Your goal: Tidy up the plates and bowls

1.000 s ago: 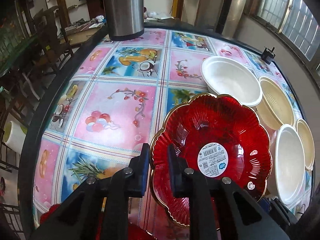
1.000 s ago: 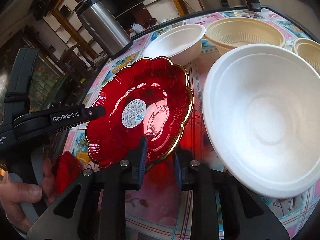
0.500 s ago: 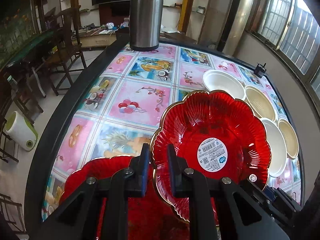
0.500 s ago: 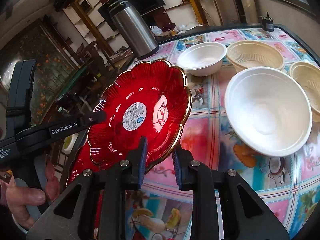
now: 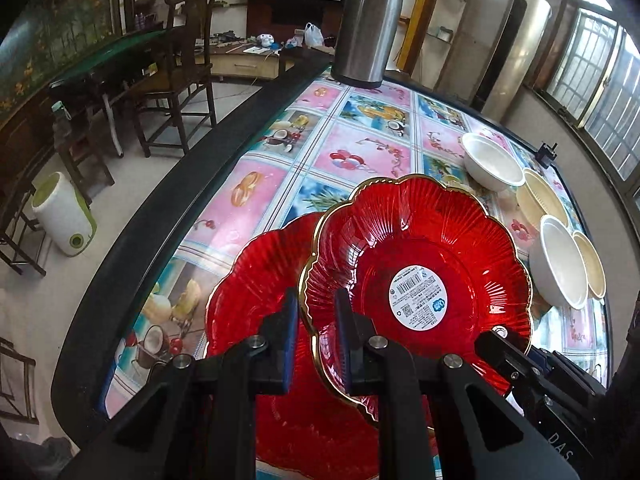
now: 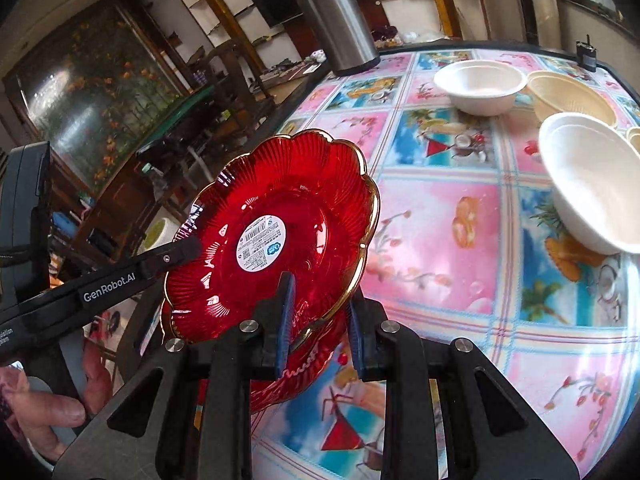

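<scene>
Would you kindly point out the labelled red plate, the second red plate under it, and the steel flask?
labelled red plate (image 5: 448, 256), left wrist view, ribbed inner wall above its sticker.
second red plate (image 5: 248, 288), left wrist view, exposed ribbed left part.
steel flask (image 6: 340, 20), right wrist view, middle of its body.

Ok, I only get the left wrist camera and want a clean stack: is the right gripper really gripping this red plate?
Observer: Yes, the right wrist view shows the right gripper clamped across the gold rim of the red plate.
Operator: Is the plate level?
Observer: No, it tilts, its inside facing that camera.
Operator: And the plate underneath?
Observer: The second plate peeks out below the held one's near edge; whether they touch I cannot tell.
</scene>
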Demonstrator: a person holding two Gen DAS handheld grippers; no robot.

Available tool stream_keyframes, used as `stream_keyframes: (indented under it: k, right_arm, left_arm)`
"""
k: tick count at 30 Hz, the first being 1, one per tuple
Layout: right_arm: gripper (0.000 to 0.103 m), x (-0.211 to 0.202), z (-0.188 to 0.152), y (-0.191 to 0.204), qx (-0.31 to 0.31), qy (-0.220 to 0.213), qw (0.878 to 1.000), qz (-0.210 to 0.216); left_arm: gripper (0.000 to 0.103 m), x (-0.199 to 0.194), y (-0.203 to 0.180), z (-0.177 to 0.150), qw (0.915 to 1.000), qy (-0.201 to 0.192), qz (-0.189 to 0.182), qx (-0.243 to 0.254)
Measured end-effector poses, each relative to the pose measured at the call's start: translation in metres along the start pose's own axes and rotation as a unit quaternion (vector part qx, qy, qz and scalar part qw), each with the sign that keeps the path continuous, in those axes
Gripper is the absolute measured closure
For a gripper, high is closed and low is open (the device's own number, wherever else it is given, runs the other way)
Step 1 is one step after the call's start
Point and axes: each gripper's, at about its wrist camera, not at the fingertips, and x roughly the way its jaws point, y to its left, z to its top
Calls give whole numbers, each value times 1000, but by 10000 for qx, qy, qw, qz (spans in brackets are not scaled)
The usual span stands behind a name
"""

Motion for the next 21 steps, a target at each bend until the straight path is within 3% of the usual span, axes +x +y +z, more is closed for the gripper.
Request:
stream_keyframes:
  k: [12,21]
  right_arm:
    - [79,24,-9,19,-466,450,9977,-182]
    - [79,46,-10,29,-757,792,9930,-436]
  left_arm:
    - [87,2,21,-32,9992,-79,403,17]
    - [86,12,29,-39,9985,-51,538,6]
